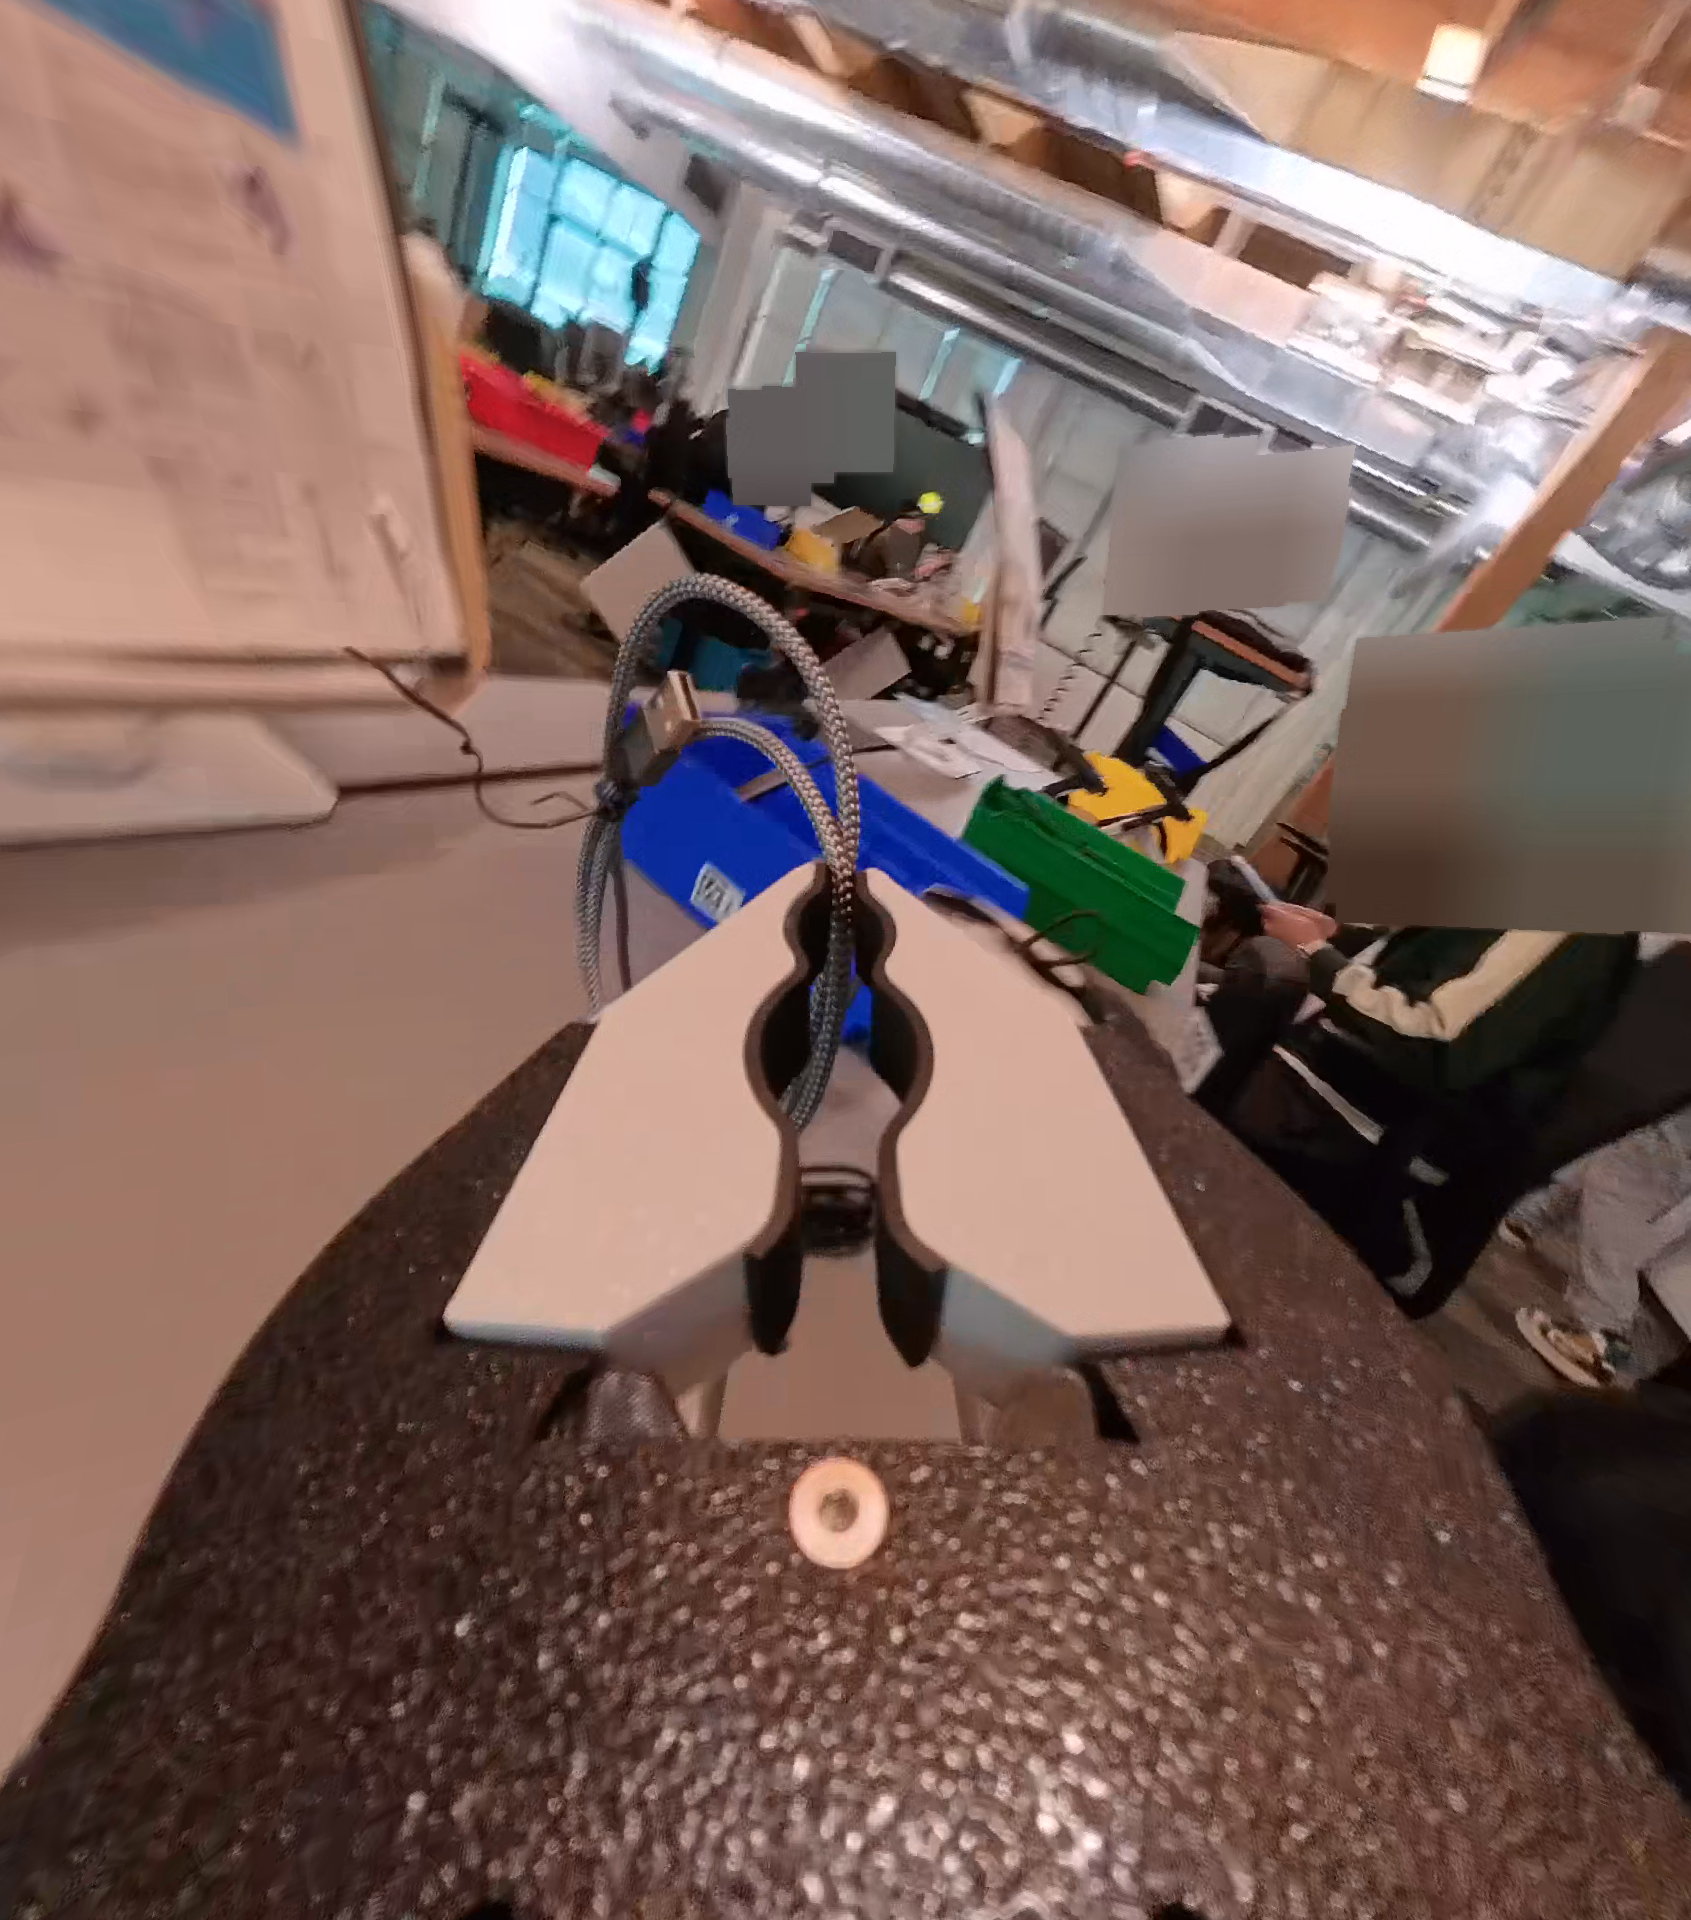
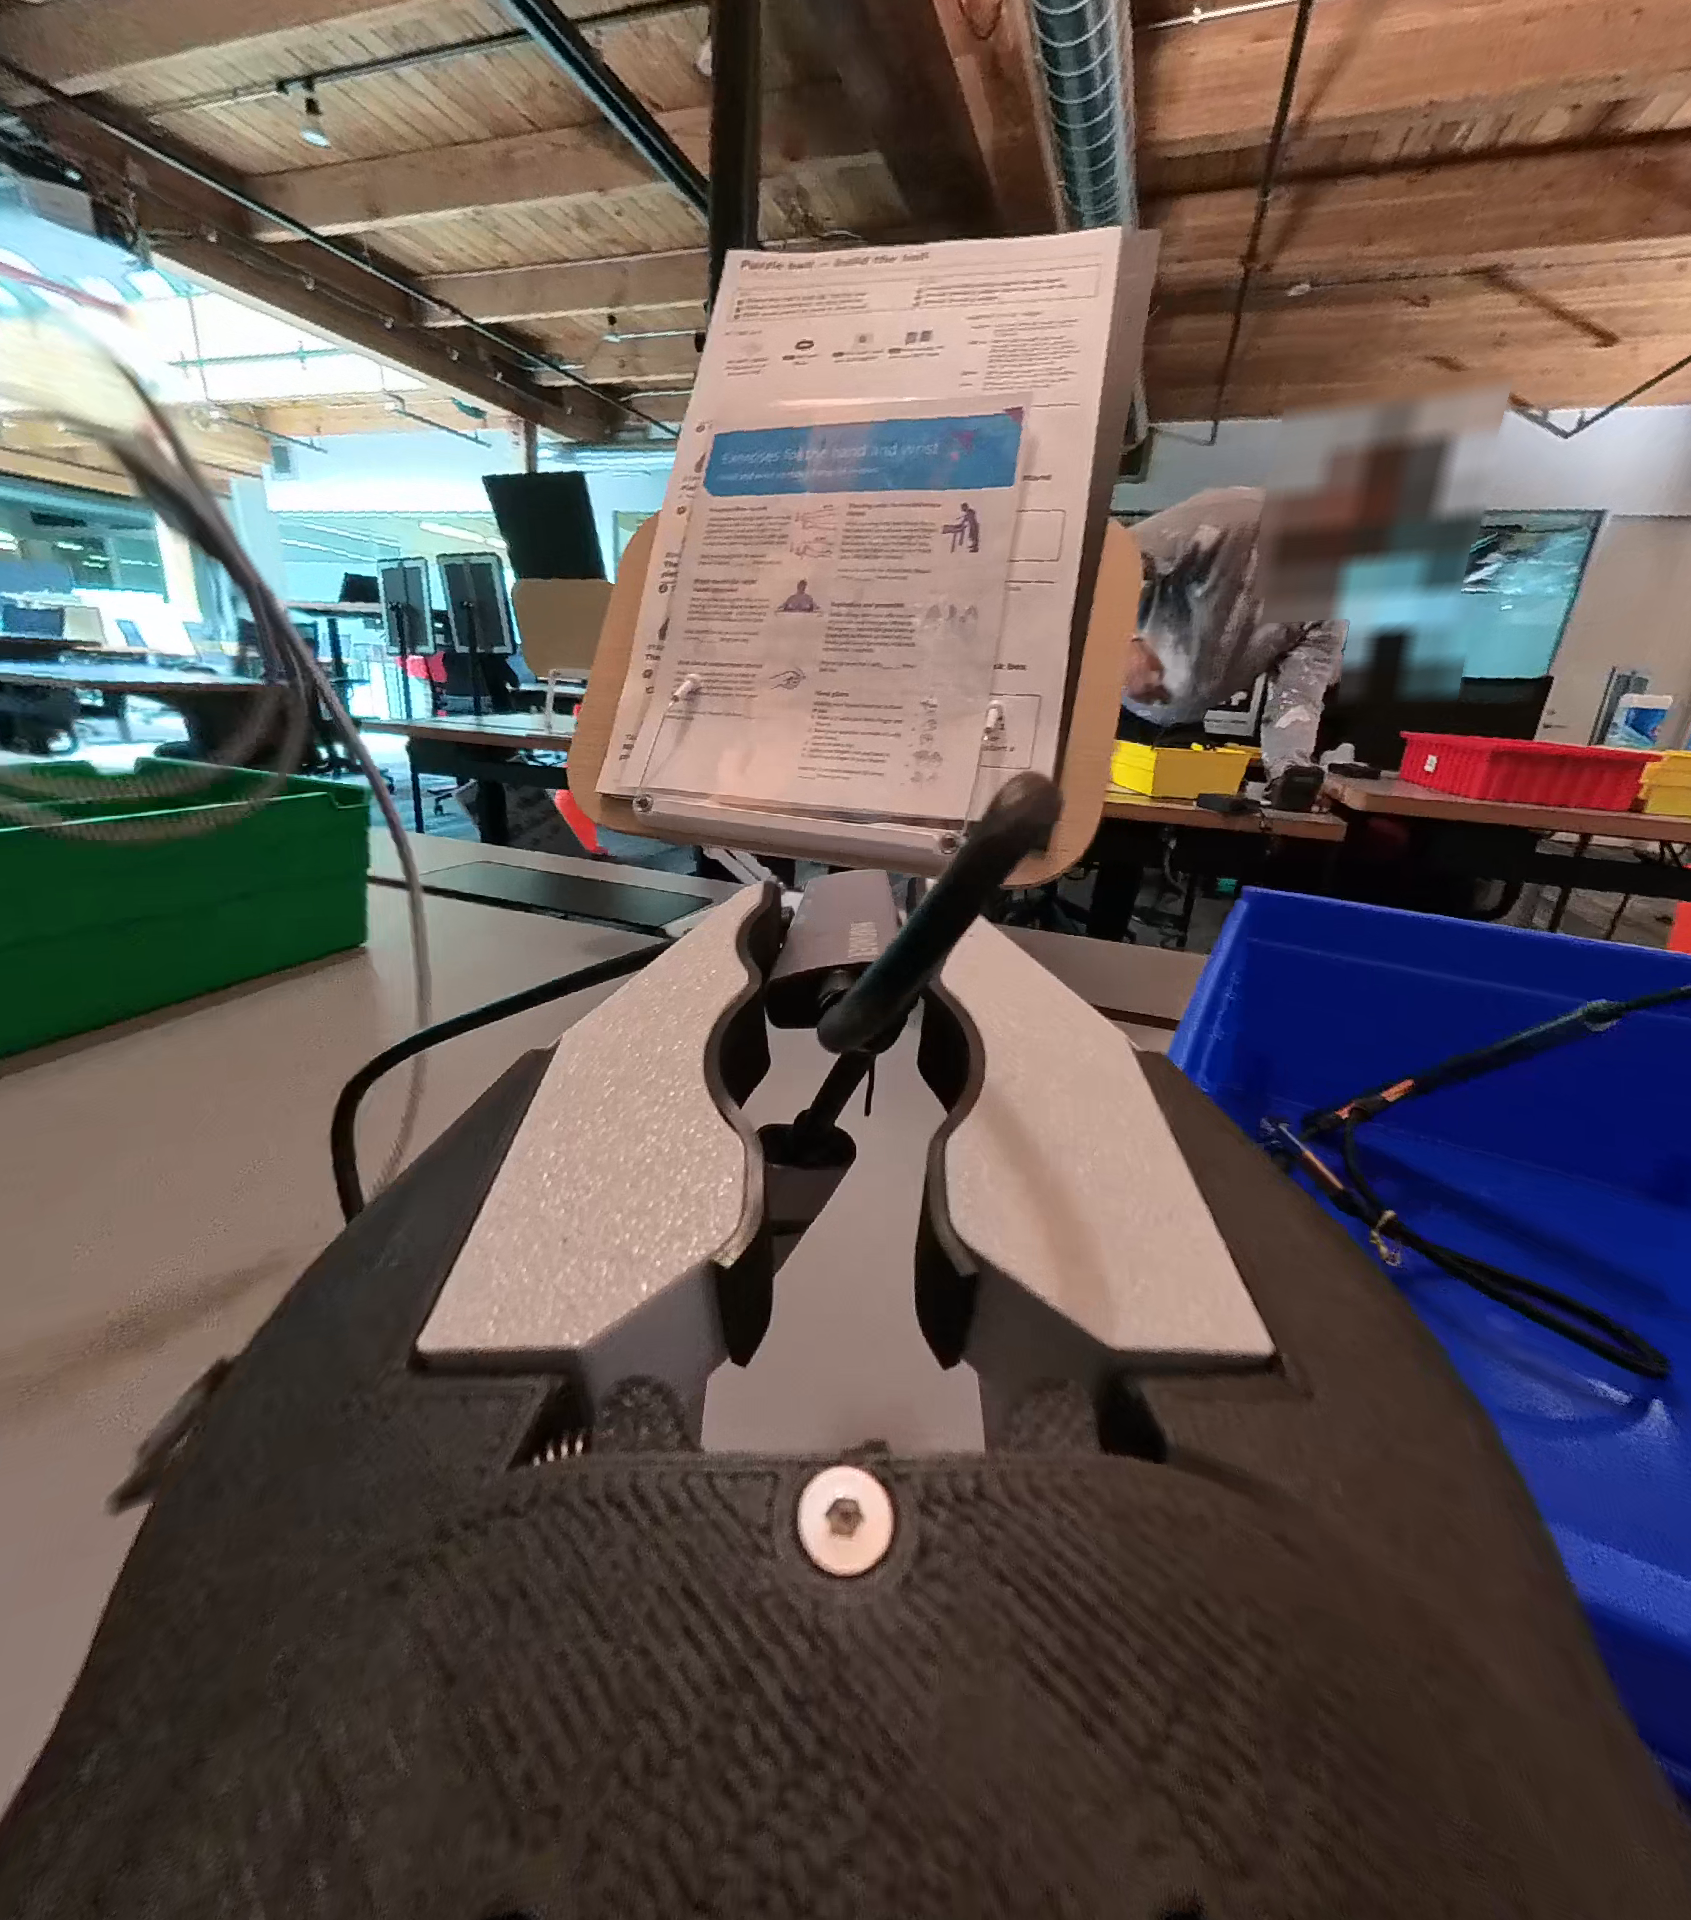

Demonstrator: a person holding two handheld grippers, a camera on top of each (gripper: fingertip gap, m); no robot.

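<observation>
A: What is the left gripper (image 1: 841,883) doing?
B: Pinching a braided cable (image 1: 825,748) above the blue bin (image 1: 716,831).
A: And the right gripper (image 2: 851,935)?
B: Gripping a dark adapter (image 2: 836,935) left of that blue bin (image 2: 1547,1195), fingers partly spread.

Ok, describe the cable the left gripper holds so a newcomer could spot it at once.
Start at the blue bin on the grey table. In front of it, the left gripper is shut on a bundled braided cable that loops upward. Unlike the thin black cords nearby, it is grey-woven with a metal USB plug.
</observation>
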